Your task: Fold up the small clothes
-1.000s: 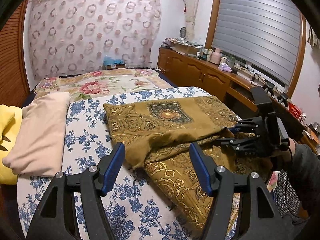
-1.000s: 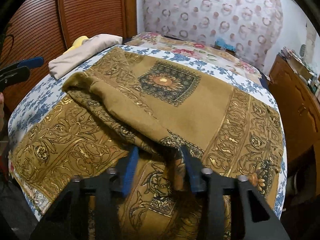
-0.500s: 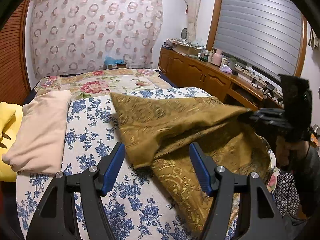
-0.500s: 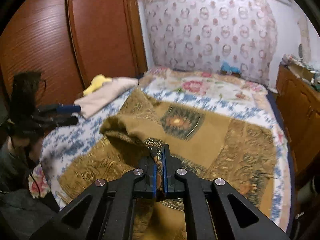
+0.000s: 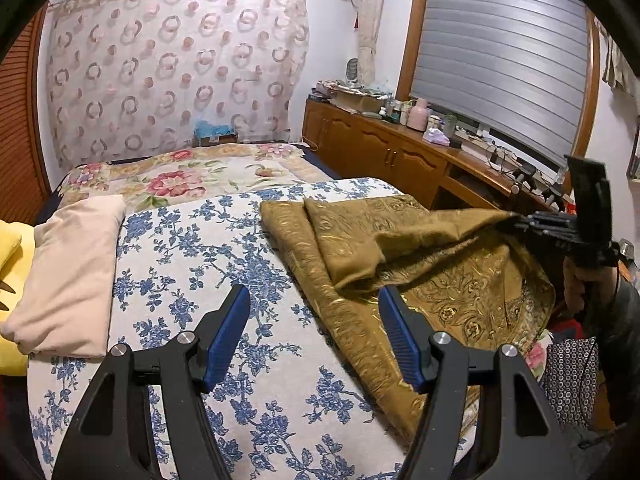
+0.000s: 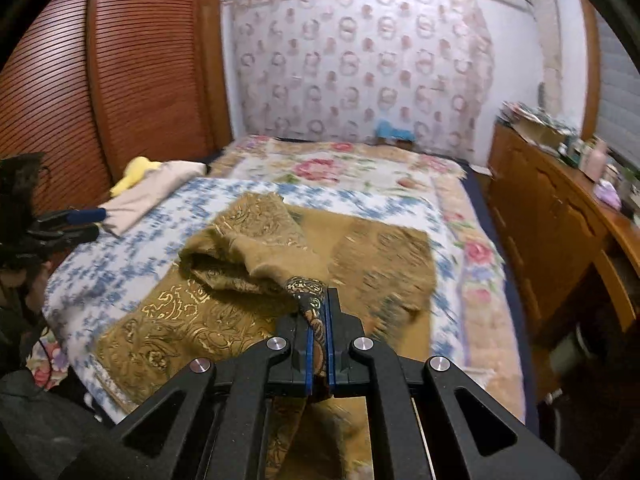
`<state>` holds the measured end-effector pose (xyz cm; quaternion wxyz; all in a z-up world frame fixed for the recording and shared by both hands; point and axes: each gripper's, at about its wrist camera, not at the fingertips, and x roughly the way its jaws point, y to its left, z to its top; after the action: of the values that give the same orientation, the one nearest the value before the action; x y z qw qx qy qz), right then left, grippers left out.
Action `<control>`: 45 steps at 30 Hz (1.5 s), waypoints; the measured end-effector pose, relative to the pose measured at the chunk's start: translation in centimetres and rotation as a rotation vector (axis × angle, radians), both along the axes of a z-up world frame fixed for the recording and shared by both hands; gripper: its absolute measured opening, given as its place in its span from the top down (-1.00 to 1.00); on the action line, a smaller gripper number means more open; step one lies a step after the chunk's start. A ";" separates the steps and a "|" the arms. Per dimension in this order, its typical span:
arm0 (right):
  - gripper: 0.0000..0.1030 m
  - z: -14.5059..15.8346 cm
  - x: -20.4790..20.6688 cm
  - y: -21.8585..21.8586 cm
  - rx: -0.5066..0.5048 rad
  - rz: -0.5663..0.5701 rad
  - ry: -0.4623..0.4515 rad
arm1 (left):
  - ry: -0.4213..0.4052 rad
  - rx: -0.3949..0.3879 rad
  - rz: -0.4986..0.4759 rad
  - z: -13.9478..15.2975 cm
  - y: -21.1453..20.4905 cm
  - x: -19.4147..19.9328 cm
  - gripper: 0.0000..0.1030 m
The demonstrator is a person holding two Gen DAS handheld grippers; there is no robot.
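Observation:
A gold-brown patterned cloth (image 5: 420, 264) lies partly doubled over on the blue-flowered bed cover (image 5: 192, 248); it also shows in the right wrist view (image 6: 248, 264). My right gripper (image 6: 318, 308) is shut on an edge of the cloth and holds it lifted above the bed; it also shows in the left wrist view (image 5: 520, 220) at the right. My left gripper (image 5: 314, 332) is open and empty above the bed, just left of the cloth's near fold. It also shows in the right wrist view (image 6: 86, 222) at the left.
A folded beige cloth (image 5: 68, 272) and a yellow item (image 5: 10, 252) lie on the bed's left side. A wooden cabinet (image 5: 384, 160) with clutter runs along the right wall. A slatted wooden wardrobe (image 6: 120, 72) stands to the left.
My right gripper has lifted the held cloth edge and pulled it rightward and back, so the cloth slid toward the bed's right side. My left gripper stays open and nearly still.

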<state>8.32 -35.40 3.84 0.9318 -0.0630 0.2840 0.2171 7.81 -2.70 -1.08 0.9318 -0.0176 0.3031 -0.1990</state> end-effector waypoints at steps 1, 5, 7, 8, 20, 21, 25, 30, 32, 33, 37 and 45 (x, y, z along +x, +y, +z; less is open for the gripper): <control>0.92 -0.1 -0.2 -0.2 -0.010 -0.010 0.011 | 0.000 0.000 -0.001 0.0 -0.1 0.0 -0.31; 0.92 -2.0 -0.2 -0.3 -0.055 -0.043 0.057 | 0.003 0.004 -0.008 -0.1 -0.4 0.1 -0.31; 0.92 -2.7 -0.1 -0.3 -0.059 -0.051 0.077 | 0.005 0.008 -0.008 -0.1 -0.6 0.1 -0.31; 0.91 -2.8 -0.1 -0.3 -0.057 -0.054 0.083 | 0.005 0.007 -0.008 -0.1 -0.6 0.1 -0.31; 0.86 -2.5 0.0 0.1 -0.106 -0.086 0.099 | 0.004 0.013 -0.006 -0.2 -0.7 0.1 -0.31; 0.85 -2.1 -0.4 0.1 -0.103 -0.081 0.096 | 0.004 0.012 -0.005 -0.3 -0.7 0.1 -0.31; 0.78 -0.3 -1.9 0.2 -0.079 -0.044 0.057 | 0.003 0.005 0.003 -0.7 -0.4 0.2 -0.31; 0.27 1.0 -1.8 1.1 -0.053 0.008 0.006 | 0.007 0.003 0.006 -1.1 -0.3 0.2 -0.31; 0.25 1.0 -1.2 1.8 -0.046 0.029 0.001 | 0.003 0.008 0.006 -1.1 -0.3 0.0 -0.31; 0.25 1.0 -0.6 2.2 -0.048 0.037 0.004 | 0.003 0.007 0.008 -1.1 -0.2 0.0 -0.31; 0.25 0.5 1.6 4.5 -0.063 0.082 0.024 | 0.009 0.008 0.013 -1.4 0.2 0.0 -0.31; 0.04 -1.7 6.0 9.6 -0.149 0.234 0.142 | 0.029 0.008 0.000 -2.0 -0.6 0.0 -0.31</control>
<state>14.32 -25.77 2.15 0.8705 -0.1492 0.3551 0.3063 7.78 -3.27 -3.10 0.9273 -0.0167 0.3173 -0.1976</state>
